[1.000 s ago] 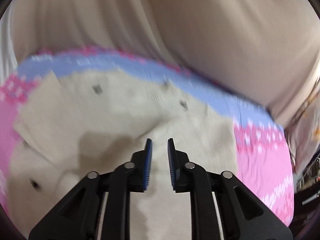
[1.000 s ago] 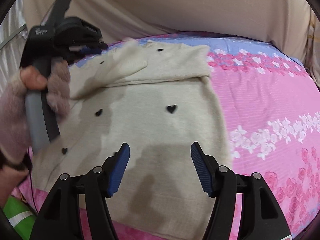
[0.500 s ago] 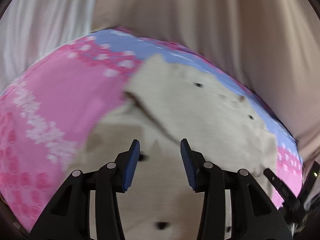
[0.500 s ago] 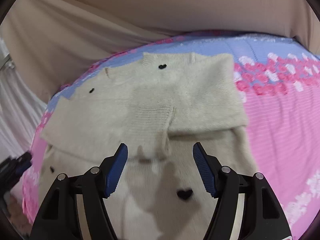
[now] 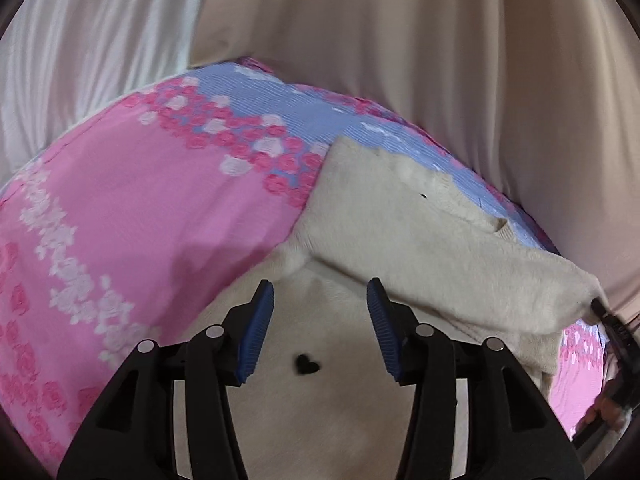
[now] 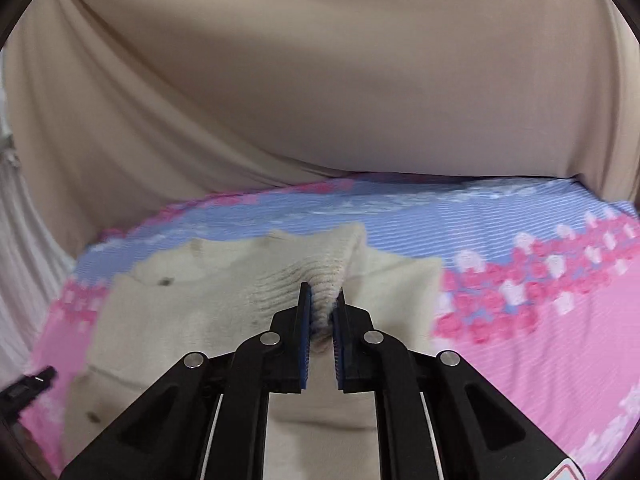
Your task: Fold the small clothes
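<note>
A cream knit sweater (image 5: 400, 224) with small black hearts (image 5: 307, 365) lies on the pink and blue floral bed sheet (image 5: 120, 208), its sleeves folded across the body. My left gripper (image 5: 320, 300) is open and empty just above the sweater's lower body. My right gripper (image 6: 323, 304) is shut on the ribbed cuff of the sweater sleeve (image 6: 320, 272) and lifts it off the body. The right gripper's tip also shows at the right edge of the left wrist view (image 5: 600, 304), pinching the sleeve end. The sweater fills the right wrist view's lower left (image 6: 180, 320).
Beige draped cloth (image 6: 320, 100) hangs behind the bed. White curtain (image 5: 88, 40) hangs at the back left. The left gripper's black body (image 6: 24, 388) shows at the far left of the right wrist view. Bare pink sheet (image 6: 540, 340) lies to the right of the sweater.
My right gripper moved forward and shut on the sleeve cuff, lifting it. My left gripper opened wider and swung back over the sweater's lower body.
</note>
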### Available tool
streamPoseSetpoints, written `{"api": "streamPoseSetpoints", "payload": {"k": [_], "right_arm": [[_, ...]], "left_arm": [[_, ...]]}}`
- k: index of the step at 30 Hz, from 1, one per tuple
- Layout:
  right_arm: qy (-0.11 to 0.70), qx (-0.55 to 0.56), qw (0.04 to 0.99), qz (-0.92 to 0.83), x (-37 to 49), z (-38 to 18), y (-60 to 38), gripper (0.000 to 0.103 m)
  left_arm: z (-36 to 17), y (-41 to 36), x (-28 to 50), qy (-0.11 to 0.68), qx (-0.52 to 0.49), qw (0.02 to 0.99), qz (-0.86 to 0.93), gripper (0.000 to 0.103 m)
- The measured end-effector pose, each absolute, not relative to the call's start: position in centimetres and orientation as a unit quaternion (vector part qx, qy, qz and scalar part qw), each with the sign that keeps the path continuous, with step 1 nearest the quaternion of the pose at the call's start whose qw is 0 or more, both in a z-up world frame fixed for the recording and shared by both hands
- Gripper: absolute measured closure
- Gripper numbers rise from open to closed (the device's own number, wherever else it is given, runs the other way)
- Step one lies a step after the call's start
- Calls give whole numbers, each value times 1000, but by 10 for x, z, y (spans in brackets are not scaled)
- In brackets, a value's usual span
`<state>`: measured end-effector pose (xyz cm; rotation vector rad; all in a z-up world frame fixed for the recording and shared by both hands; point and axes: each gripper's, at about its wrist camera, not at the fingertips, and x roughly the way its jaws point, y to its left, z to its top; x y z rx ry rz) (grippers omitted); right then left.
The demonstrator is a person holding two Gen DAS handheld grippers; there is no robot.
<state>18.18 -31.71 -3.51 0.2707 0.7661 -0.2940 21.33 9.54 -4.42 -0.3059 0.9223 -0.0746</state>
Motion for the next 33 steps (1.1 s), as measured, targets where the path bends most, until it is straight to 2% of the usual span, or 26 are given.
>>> {"api": "streamPoseSetpoints", "payload": {"k": [2, 3, 9, 11, 14, 16, 17, 21, 23, 29, 33], "right_arm": [[438, 149, 875, -143, 193, -84, -334, 94], [448, 151, 870, -139, 191, -92, -337, 94], [413, 151, 887, -140, 178, -82, -335, 93], [451, 144, 869, -146, 181, -101, -342, 92], [441, 147, 873, -144, 166, -86, -343, 91], [424, 161, 879, -145, 145, -70, -340, 80], [416, 171, 882, -143, 132, -64, -338, 79], [422, 182, 877, -139, 64, -55, -318, 68], [443, 183, 867, -134, 26, -60, -305, 68], [509, 223, 824, -115, -85, -87, -266, 64], [524, 254, 807, -100, -117, -101, -248, 56]], "left_arm": [[-59, 81, 224, 462, -158, 871, -50, 55], [-66, 76, 229, 472, -162, 865, -54, 55], [-91, 58, 251, 492, -179, 851, -43, 55], [-97, 57, 256, 494, -174, 851, -33, 55], [-97, 59, 255, 494, -163, 854, -28, 55], [-91, 63, 248, 490, -155, 857, -33, 55], [-88, 64, 244, 488, -148, 860, -34, 55], [-72, 81, 211, 474, -111, 873, -29, 52], [-69, 97, 188, 477, -110, 872, -22, 48], [-83, 148, 112, 527, -110, 843, 4, 47], [-99, 163, 67, 555, -118, 824, 3, 44]]}}
